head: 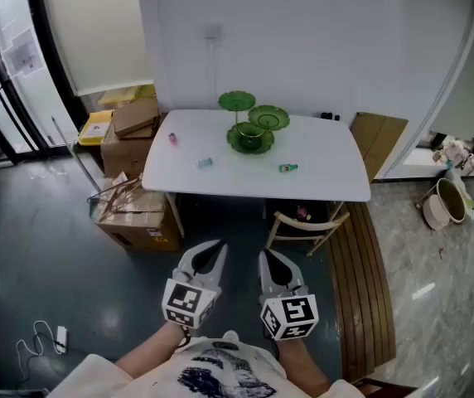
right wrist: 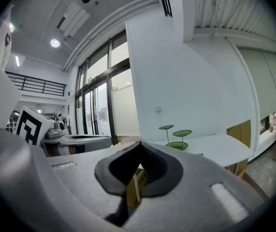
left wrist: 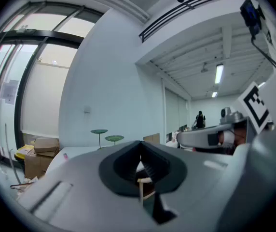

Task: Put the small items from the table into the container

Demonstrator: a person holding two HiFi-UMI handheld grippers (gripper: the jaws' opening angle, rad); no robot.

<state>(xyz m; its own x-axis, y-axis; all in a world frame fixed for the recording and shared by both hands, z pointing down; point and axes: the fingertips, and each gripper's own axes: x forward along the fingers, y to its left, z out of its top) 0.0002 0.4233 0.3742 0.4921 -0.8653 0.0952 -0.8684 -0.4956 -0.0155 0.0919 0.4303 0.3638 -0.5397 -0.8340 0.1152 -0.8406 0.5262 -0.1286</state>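
Left tool [head: 217, 247]: grey two-jaw tool with a marker cube, held close to the person's body; jaws pressed together, nothing between them.
Right tool [head: 268, 256]: same build, just beside the left one; jaws also closed and empty.
Container: green tiered stand of leaf-shaped dishes [head: 268, 118], at the back edge of the white rectangular worktop [head: 328, 168], about mid-length.
Items left: small pink item [head: 171, 138] near the left edge; small pale blue-green item [head: 205, 162] toward the front edge, left of centre; small green item [head: 287, 168] near the front edge, right of centre. All three lie apart from the stand.
Progress: apparently not begun; no item can be made out in the dishes, though they are too small to be sure.
Distance: both tools are well short of the front edge.
Front edge: light wooden chair [head: 307, 226] is tucked under the right half.
Front left corner: brown cardboard boxes [head: 133, 214] crowd it.
Open room: dark floor before the left half of the front edge looks clear.
Right edge: brown slatted wooden panel [head: 368, 280] lies on the floor there.
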